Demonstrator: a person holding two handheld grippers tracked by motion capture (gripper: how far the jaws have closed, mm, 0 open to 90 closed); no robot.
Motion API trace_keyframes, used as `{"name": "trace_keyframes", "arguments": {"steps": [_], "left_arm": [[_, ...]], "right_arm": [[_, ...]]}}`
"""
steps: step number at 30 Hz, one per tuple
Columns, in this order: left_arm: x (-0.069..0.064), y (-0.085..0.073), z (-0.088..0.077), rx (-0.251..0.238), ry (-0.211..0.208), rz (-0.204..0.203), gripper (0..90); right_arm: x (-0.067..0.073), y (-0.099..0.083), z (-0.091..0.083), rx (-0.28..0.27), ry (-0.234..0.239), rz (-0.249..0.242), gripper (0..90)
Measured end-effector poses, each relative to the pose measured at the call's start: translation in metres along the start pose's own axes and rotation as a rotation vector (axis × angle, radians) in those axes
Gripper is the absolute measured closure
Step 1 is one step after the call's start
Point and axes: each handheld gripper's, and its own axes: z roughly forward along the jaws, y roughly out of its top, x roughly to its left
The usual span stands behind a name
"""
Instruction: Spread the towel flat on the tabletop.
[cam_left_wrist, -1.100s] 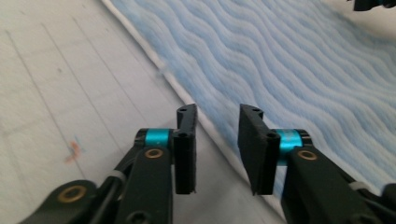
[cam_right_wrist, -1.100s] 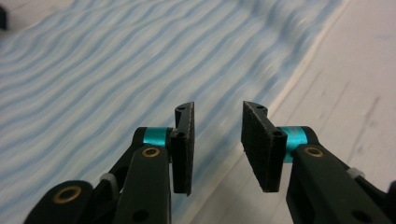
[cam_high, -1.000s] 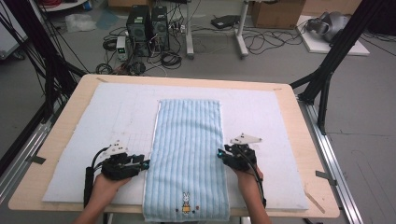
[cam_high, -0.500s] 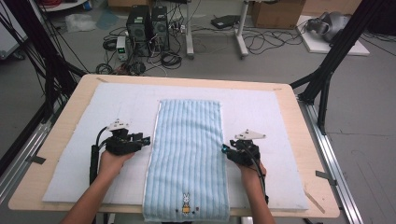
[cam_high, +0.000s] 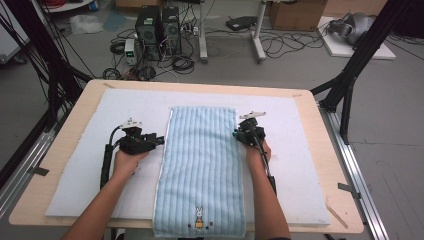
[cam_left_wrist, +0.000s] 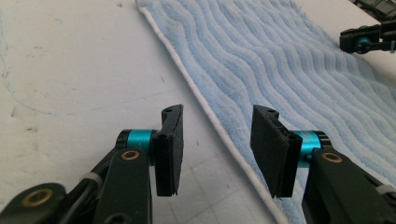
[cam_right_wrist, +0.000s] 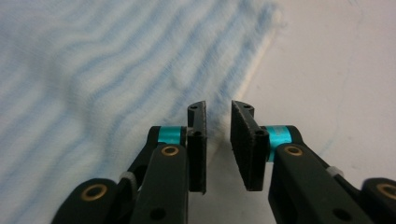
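A light-blue striped towel (cam_high: 202, 165) with a small rabbit stitched near its front end lies flat and lengthwise on the white mat (cam_high: 85, 165). My left gripper (cam_high: 161, 140) is at the towel's left edge. In the left gripper view it (cam_left_wrist: 217, 121) is open after just opening a little, its jaws astride the white hem of the towel (cam_left_wrist: 289, 60). My right gripper (cam_high: 236, 134) is at the towel's right edge. Its jaws (cam_right_wrist: 218, 109) have just been closing and stand a narrow gap apart, low over the edge of the towel (cam_right_wrist: 93, 70), which is not pinched between them.
The mat covers most of the wooden table (cam_high: 345, 200). The right gripper (cam_left_wrist: 369, 37) shows across the towel in the left gripper view. Computer towers (cam_high: 157, 27), cables and black frame legs stand on the floor beyond the table's far edge.
Both hands have slid along the towel's long edges away from the person. The right hand made most of its move in the last half second.
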Motion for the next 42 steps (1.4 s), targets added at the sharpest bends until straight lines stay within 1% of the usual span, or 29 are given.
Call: {"name": "trace_keyframes", "arguments": {"steps": [1,2,3,4,5,6,8,9,11,12,13,15,16,17,19,21,22,24,26,27,28,29,30,31,33,35,36,40,42], "left_arm": [[0.001,0.000,-0.001,0.004,0.000,0.008,54.5],[0.001,-0.001,-0.001,0.003,-0.002,0.014,54.5],[0.002,-0.001,-0.002,0.001,-0.005,0.023,54.3],[0.002,-0.001,-0.003,-0.002,-0.007,0.029,53.5],[0.002,-0.001,-0.003,-0.011,-0.008,0.035,52.1],[0.003,-0.001,-0.004,-0.016,-0.011,0.052,50.2],[0.003,0.000,-0.005,-0.038,-0.017,0.056,48.2],[0.003,0.000,-0.005,-0.047,-0.021,0.058,47.8],[0.002,0.001,-0.006,-0.068,-0.029,0.067,48.2],[0.002,0.001,-0.005,-0.077,-0.039,0.070,49.5],[0.001,0.001,-0.005,-0.081,-0.041,0.076,50.7],[0.000,0.001,-0.002,-0.084,-0.043,0.083,55.6],[0.000,0.001,0.000,-0.084,-0.042,0.079,56.4],[0.000,0.001,0.003,-0.081,-0.039,0.077,58.2],[-0.001,0.002,0.007,-0.076,-0.036,0.065,59.8],[-0.003,0.002,0.007,-0.087,-0.037,0.066,59.4],[-0.003,0.002,0.007,-0.098,-0.038,0.071,57.7],[-0.003,0.003,0.005,-0.116,-0.043,0.074,52.5],[-0.003,0.005,0.001,-0.137,-0.070,0.055,40.7],[-0.004,0.005,-0.002,-0.143,-0.072,0.061,34.2],[-0.005,0.006,-0.004,-0.159,-0.067,0.060,28.1],[-0.006,0.006,-0.007,-0.167,-0.066,0.063,20.8],[-0.007,0.006,-0.010,-0.176,-0.075,0.070,16.4],[-0.008,0.006,-0.012,-0.183,-0.085,0.075,16.2],[-0.009,0.006,-0.015,-0.190,-0.097,0.086,16.2],[-0.009,0.007,-0.018,-0.194,-0.100,0.090,16.2],[-0.009,0.006,-0.019,-0.196,-0.102,0.089,16.2],[-0.008,0.005,-0.021,-0.191,-0.099,0.085,16.2],[-0.008,0.005,-0.022,-0.187,-0.096,0.081,16.2]], "right_arm": [[-0.001,0.000,0.000,-0.001,-0.021,0.009,79.6],[-0.002,0.000,0.000,-0.002,-0.055,0.012,79.4],[-0.003,0.000,0.000,-0.007,-0.066,0.021,76.8],[-0.004,-0.001,0.000,-0.008,-0.066,0.039,73.2],[-0.005,-0.001,-0.001,-0.011,-0.052,0.044,68.0],[-0.005,-0.002,-0.004,-0.019,-0.031,0.055,63.9],[-0.006,-0.004,-0.011,-0.045,-0.008,0.055,57.6],[-0.007,-0.007,-0.017,-0.066,0.016,0.056,54.7],[-0.007,-0.012,-0.028,-0.082,0.025,0.041,49.3],[-0.007,-0.015,-0.033,-0.086,0.041,0.051,45.2],[-0.009,-0.018,-0.040,-0.066,0.056,0.055,39.7],[-0.010,-0.026,-0.053,-0.106,0.070,0.047,37.8],[-0.009,-0.030,-0.059,-0.117,0.066,0.038,36.7],[-0.009,-0.035,-0.065,-0.121,0.063,0.033,36.7],[-0.009,-0.043,-0.074,-0.136,0.080,0.033,35.3],[-0.008,-0.050,-0.083,-0.141,0.089,0.026,32.0],[-0.007,-0.053,-0.086,-0.148,0.092,0.023,30.8],[-0.006,-0.058,-0.093,-0.156,0.095,-0.002,28.0],[-0.007,-0.061,-0.098,-0.173,0.083,-0.033,24.6],[-0.007,-0.061,-0.101,-0.186,0.069,-0.047,20.4],[-0.007,-0.061,-0.103,-0.196,0.060,-0.058,19.3],[-0.008,-0.061,-0.105,-0.202,0.066,-0.068,17.0],[-0.009,-0.060,-0.106,-0.213,0.067,-0.077,13.2],[-0.009,-0.060,-0.107,-0.222,0.064,-0.080,11.5],[-0.010,-0.059,-0.108,-0.248,0.073,-0.082,11.5],[-0.011,-0.058,-0.108,-0.261,0.080,-0.082,11.5],[-0.011,-0.057,-0.108,-0.266,0.085,-0.089,11.5],[-0.012,-0.057,-0.106,-0.259,0.090,-0.085,11.4],[-0.011,-0.057,-0.106,-0.255,0.085,-0.084,11.4]]}}
